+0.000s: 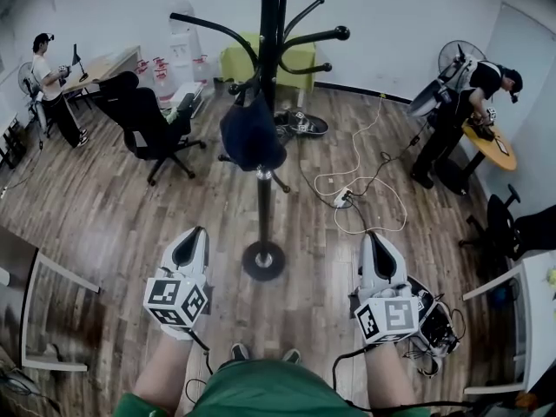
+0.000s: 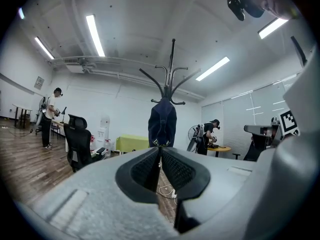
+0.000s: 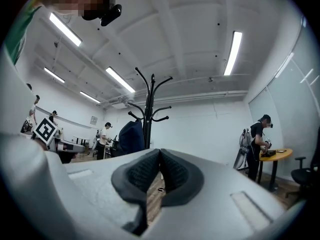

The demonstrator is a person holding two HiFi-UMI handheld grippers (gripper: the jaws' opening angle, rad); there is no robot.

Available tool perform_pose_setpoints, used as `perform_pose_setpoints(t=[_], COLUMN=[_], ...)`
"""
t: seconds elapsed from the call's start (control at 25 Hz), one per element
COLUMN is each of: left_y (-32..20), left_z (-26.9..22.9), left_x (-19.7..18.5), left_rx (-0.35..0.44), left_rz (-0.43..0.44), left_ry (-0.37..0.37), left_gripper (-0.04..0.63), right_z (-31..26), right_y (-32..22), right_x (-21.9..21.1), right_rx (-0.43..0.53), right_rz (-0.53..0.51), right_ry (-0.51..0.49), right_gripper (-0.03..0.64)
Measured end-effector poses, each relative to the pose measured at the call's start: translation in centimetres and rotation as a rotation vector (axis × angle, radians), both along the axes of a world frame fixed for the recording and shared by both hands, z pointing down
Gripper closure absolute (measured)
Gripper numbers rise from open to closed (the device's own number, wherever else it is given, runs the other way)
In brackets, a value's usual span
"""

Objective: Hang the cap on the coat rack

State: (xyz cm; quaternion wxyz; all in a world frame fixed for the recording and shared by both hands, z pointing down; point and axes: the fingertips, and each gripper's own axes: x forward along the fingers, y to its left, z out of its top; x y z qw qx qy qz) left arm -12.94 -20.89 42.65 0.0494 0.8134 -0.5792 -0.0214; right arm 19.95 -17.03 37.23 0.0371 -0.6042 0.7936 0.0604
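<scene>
Dark blue fabric cap hangs on black metal coat rack; left claw and right claw clenched, empty; only head view shows its round base.

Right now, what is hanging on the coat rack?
A dark cap hangs low on the coat rack, close against its upright. The upper arms are bare. The cap covers the peg carrying it, so that cannot be seen.

Wooden floor, white walls
</scene>
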Motion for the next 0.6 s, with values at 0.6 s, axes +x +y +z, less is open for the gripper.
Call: perform_pose_setpoints(t=[0.6], left_y=[-1.5], left_z=[-0.3], left_x=[-2.1], left_rx=[-0.006], left_rz=[0.01], left_ry=[0.012], left_gripper=[0.568], right_z=[-1.1], right_y=[-1.0], right_x=[-1.8], right_rx=[0.011], right_rz=[0.016], right_ry=[0.013], right_gripper=[0.614])
